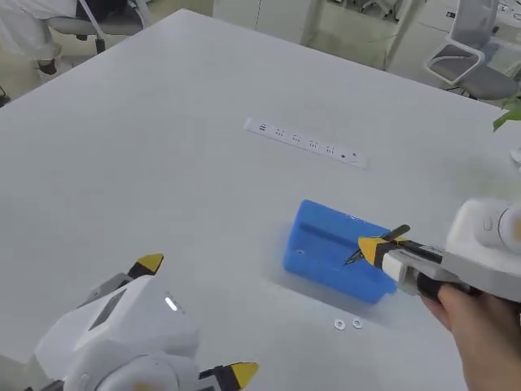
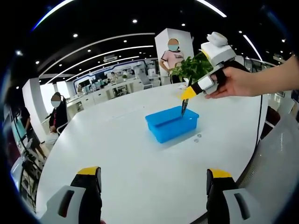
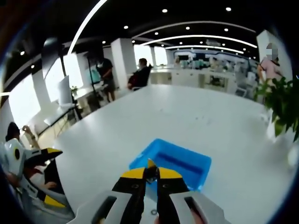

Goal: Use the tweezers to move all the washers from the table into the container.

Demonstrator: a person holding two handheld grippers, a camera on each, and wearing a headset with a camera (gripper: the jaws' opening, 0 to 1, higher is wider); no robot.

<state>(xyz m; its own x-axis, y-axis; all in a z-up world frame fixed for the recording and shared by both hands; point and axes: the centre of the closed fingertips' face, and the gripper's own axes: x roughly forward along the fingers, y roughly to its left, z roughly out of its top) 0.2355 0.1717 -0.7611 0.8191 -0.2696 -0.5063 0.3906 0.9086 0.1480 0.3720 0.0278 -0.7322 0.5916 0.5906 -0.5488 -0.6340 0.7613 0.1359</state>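
Entry 1, right gripper (image 1: 373,248): a hand (image 1: 482,330) carries it in from the right side of the head view. I read its yellow-tipped jaws as pressed together on the tweezers (image 1: 356,256), a thin dark pair sticking out from between them.

Entry 2, tweezers: in the left gripper view they hang tips-down over the open top of the container (image 1: 326,244). I cannot tell whether the tips touch it or carry anything.

Entry 3, container: a shallow blue rectangular tray, open at the top, resting flat on the white table (image 1: 163,163).

Entry 4, washers (image 1: 348,324): I count two small pale rings, side by side on the table. They lie just beside the container's nearer long edge and do not touch it.

Entry 5, left gripper (image 1: 196,318): its jaws are spread wide with nothing between them. It sits low at the near edge of the table, well apart from the container.

Entry 6, power strip (image 1: 305,142): white, lying flat on the table beyond the container.
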